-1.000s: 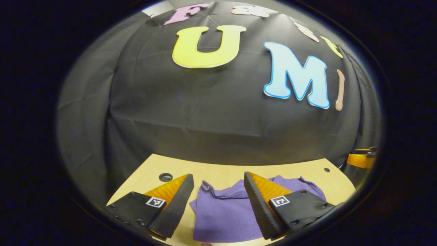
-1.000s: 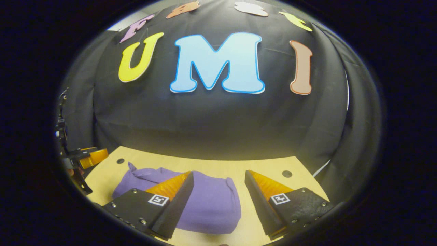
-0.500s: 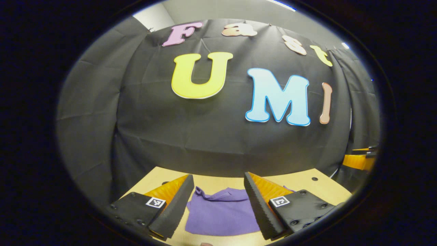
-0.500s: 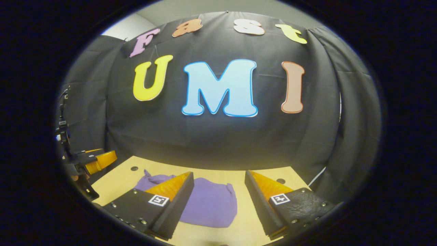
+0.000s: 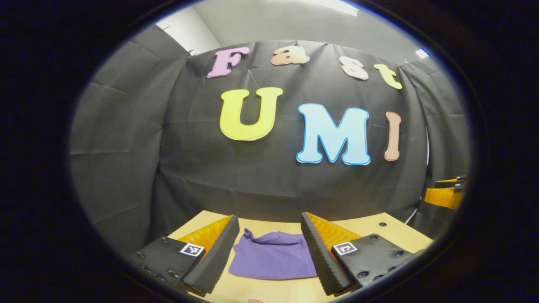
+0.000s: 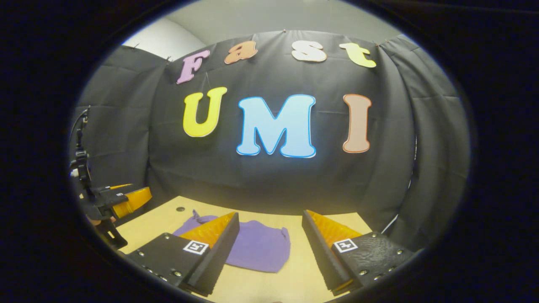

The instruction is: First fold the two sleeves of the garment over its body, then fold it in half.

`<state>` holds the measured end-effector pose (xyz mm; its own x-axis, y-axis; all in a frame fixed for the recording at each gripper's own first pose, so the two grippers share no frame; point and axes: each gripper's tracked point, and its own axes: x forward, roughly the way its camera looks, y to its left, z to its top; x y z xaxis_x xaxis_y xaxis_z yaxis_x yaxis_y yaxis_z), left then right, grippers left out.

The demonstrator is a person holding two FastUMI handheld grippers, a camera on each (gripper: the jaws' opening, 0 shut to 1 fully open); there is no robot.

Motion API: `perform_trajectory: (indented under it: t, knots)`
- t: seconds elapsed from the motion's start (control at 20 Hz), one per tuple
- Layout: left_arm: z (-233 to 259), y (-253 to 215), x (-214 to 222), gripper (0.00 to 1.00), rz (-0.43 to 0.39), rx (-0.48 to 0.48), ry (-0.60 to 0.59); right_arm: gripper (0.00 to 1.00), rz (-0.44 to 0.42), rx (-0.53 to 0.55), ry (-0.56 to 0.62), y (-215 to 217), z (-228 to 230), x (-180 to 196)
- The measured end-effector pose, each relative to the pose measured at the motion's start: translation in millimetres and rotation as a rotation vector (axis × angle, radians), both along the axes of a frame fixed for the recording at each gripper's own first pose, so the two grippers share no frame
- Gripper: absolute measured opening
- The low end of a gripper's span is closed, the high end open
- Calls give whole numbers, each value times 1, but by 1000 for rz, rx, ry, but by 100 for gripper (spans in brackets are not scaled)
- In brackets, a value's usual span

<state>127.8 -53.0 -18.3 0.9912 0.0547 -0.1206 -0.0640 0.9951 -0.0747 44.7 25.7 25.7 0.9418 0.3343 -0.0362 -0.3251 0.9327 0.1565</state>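
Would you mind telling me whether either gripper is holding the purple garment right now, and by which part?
Nothing is held. The left gripper and right gripper are both open, clear of the folded purple garment on the table.

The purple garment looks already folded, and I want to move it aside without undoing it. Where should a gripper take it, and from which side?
The purple garment lies as a flat, compact bundle on the table, a bunched knot at its far left corner. Probably best: pinch the smooth near edge through all layers, coming low from the front. Both the left gripper and the right gripper are open above it.
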Motion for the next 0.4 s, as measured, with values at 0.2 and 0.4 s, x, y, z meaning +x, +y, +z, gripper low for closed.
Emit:
perform_trajectory:
  t: [0.2, 0.4]
  knots:
    - [4, -4, -4, 94, -19, 15, -13, 92, -34, -14, -27, -16, 4, -15]
    - [7, -7, -6, 94, -46, 49, -27, 92, -81, -44, -66, -18, 14, -24]
